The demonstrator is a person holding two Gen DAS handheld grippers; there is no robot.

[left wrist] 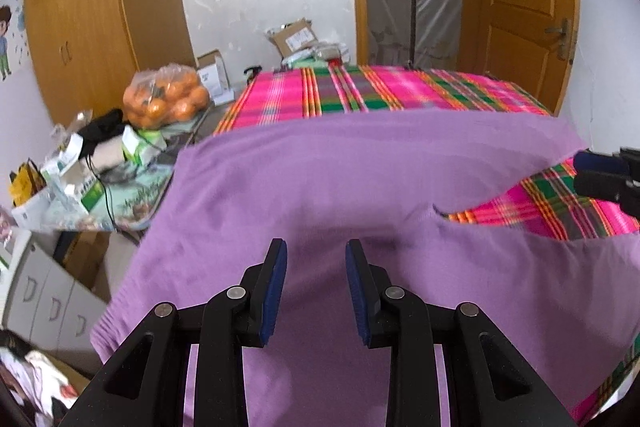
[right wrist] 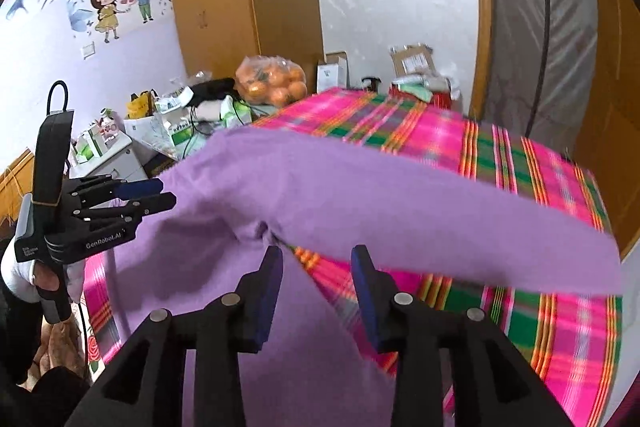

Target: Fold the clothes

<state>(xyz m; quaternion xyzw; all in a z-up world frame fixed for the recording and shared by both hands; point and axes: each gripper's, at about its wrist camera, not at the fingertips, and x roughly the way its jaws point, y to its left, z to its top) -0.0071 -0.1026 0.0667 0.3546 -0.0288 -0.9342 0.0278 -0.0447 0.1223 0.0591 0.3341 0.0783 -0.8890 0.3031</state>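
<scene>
Purple garment (left wrist: 320,187) lies spread on the pink plaid bed cover (left wrist: 360,91), one sleeve (right wrist: 440,223) stretched across the plaid. Left gripper (left wrist: 316,251) over the garment body, fingers apart, nothing between them. Right gripper (right wrist: 316,259) near the armpit fold, fingers likewise apart and empty.

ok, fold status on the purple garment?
Early. Done: the purple garment is spread over the plaid sheet, one sleeve stretched across it. In hand: nothing that shows; the left gripper and right gripper are both open above the cloth, which is motion-blurred. Left: no crisp fold line shows yet, so sleeves and body remain to fold.
</scene>
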